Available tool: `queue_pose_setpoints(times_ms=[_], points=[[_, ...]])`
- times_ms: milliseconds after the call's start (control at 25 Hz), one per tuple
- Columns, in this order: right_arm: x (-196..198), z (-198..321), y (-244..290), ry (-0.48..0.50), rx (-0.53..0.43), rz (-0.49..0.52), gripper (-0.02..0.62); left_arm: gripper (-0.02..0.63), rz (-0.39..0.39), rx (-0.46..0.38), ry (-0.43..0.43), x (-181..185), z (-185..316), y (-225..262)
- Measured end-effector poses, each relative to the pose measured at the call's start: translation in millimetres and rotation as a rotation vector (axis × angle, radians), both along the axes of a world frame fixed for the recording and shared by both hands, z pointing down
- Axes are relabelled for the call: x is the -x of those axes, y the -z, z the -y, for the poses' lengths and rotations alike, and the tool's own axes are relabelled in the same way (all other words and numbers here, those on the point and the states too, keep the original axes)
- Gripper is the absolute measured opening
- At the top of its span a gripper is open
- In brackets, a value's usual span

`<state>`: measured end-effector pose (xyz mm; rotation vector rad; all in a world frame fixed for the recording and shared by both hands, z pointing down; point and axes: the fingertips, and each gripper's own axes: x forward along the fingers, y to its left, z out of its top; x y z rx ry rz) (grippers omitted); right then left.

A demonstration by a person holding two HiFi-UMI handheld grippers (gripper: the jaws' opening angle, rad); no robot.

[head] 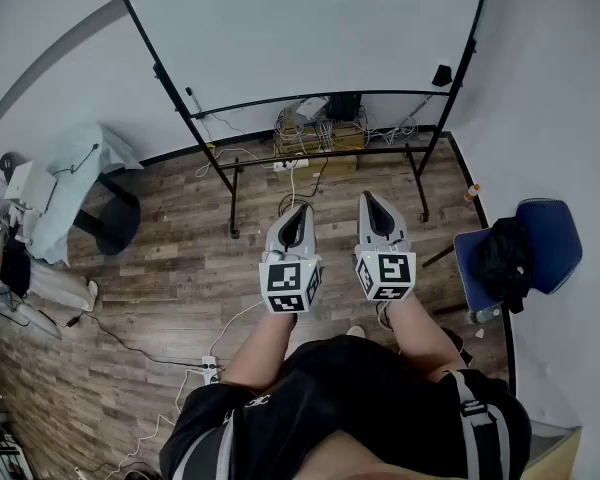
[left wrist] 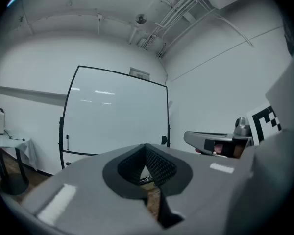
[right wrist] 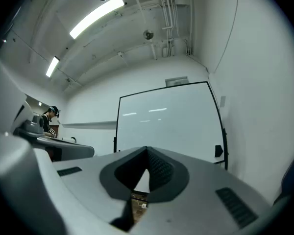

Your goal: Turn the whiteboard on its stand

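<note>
A large whiteboard (head: 300, 38) in a black frame stands upright on its stand (head: 325, 153), in a corner of white walls on a wood floor (head: 160, 268). In front of the whiteboard and well apart from it, a person holds two grippers side by side, both pointing at it. The left gripper (head: 300, 211) has its jaws clenched together with nothing between them. The right gripper (head: 372, 203) also has its jaws pressed together, grasping nothing. Under the whiteboard sits a box (head: 320, 136) with tangled cables. Right of the whiteboard is a blue chair (head: 550, 233) carrying a black bag (head: 500, 258). Left of the whiteboard is a tabletop (head: 75, 168) draped in pale cloth.
</note>
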<state>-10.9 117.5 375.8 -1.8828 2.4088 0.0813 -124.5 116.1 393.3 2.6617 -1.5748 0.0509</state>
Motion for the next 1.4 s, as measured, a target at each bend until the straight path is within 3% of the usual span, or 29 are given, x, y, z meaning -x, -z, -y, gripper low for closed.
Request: queue_pose_setpoints(times_ms=[1080, 1400], points=[[-66, 6, -25, 0.058, 0.025, 0.003, 0.005, 0.006, 0.043, 0.004, 0.024, -71, 1, -18], [-62, 33, -31, 0.082, 0.022, -0.021, 0.005, 0.006, 0.040, -0.026, 0.054, -71, 23, -12]])
